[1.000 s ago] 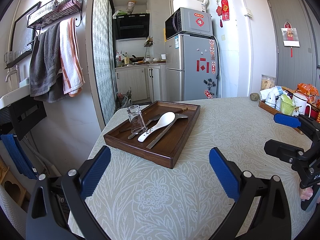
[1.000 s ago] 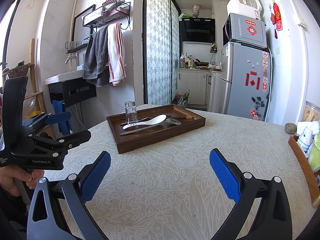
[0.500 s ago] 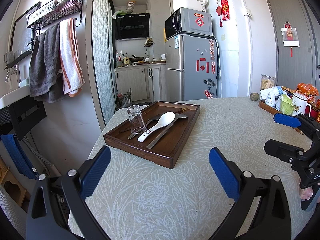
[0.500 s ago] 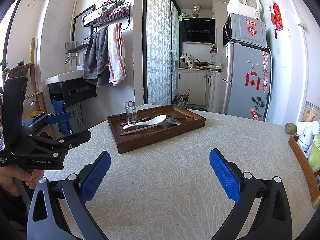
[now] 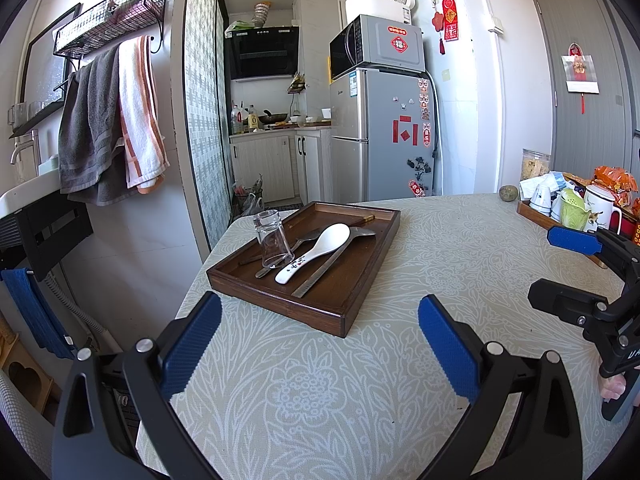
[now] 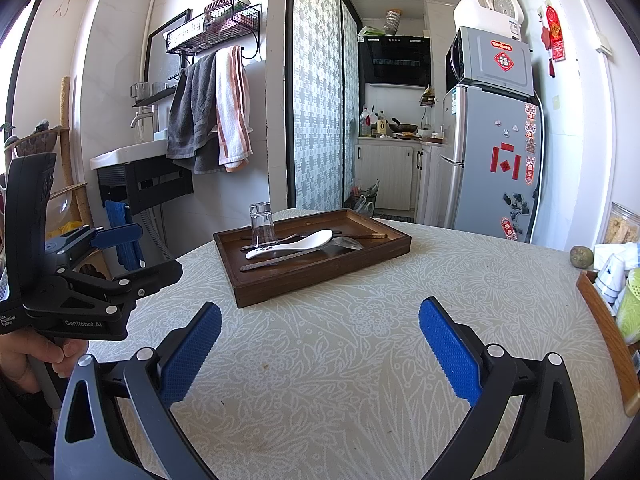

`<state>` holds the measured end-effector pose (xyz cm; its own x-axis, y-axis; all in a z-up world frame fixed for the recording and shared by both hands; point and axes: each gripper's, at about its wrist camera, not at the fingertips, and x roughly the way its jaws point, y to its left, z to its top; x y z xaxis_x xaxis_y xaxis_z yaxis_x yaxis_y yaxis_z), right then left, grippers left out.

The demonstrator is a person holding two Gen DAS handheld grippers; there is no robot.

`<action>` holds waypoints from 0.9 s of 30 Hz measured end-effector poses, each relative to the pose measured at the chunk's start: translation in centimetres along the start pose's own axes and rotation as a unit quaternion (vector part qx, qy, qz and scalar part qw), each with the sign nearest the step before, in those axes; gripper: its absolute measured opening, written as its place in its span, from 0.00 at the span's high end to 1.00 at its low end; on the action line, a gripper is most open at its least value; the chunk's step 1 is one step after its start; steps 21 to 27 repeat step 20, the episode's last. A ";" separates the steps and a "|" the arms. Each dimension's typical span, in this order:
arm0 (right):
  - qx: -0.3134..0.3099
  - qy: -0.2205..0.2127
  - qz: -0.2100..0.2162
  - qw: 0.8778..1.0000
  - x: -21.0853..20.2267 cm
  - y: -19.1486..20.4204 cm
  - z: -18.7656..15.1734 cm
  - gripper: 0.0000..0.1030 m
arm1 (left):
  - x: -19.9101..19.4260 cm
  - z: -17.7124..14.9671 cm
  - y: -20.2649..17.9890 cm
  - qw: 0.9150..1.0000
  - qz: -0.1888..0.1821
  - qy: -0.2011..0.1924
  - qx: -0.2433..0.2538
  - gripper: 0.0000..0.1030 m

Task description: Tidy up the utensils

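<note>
A dark wooden tray (image 5: 356,280) (image 6: 384,256) sits on the patterned tablecloth. In it lie a white ceramic spoon (image 5: 316,254) (image 6: 292,243), a metal spoon (image 5: 340,254) (image 6: 304,254), another metal utensil and chopsticks (image 6: 370,236). A clear glass (image 5: 272,240) (image 6: 262,224) stands at the tray's left end. My left gripper (image 5: 320,340) hovers open above the cloth in front of the tray, nothing between its fingers. My right gripper (image 6: 320,344) is also open and empty, farther right of the tray. Each gripper shows in the other's view: the right gripper (image 5: 576,272), the left gripper (image 6: 132,252).
A second tray (image 5: 536,216) with cups, a mug and snack bags stands at the table's far right. A small round fruit (image 6: 581,256) lies near it. The table's left edge (image 5: 200,276) drops off beside the wooden tray. A fridge and kitchen are behind.
</note>
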<state>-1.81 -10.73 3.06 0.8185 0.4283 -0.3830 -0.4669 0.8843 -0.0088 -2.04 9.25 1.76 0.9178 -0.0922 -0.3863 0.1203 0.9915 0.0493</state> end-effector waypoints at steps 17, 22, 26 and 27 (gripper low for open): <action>0.000 0.000 0.000 1.000 0.0 0.0 0.0 0.03 | 0.1 0.1 0.4 1.000 0.000 0.003 0.000 0.03; 0.000 0.000 0.000 1.000 0.0 0.0 0.0 0.03 | 0.1 0.1 0.4 1.000 0.000 0.003 0.001 0.03; 0.000 0.000 0.000 1.000 0.0 0.0 0.0 0.03 | 0.1 0.1 0.4 1.000 0.000 0.003 0.001 0.03; 0.000 0.000 0.000 1.000 0.0 0.0 0.0 0.03 | 0.1 0.1 0.4 1.000 0.000 0.003 0.001 0.03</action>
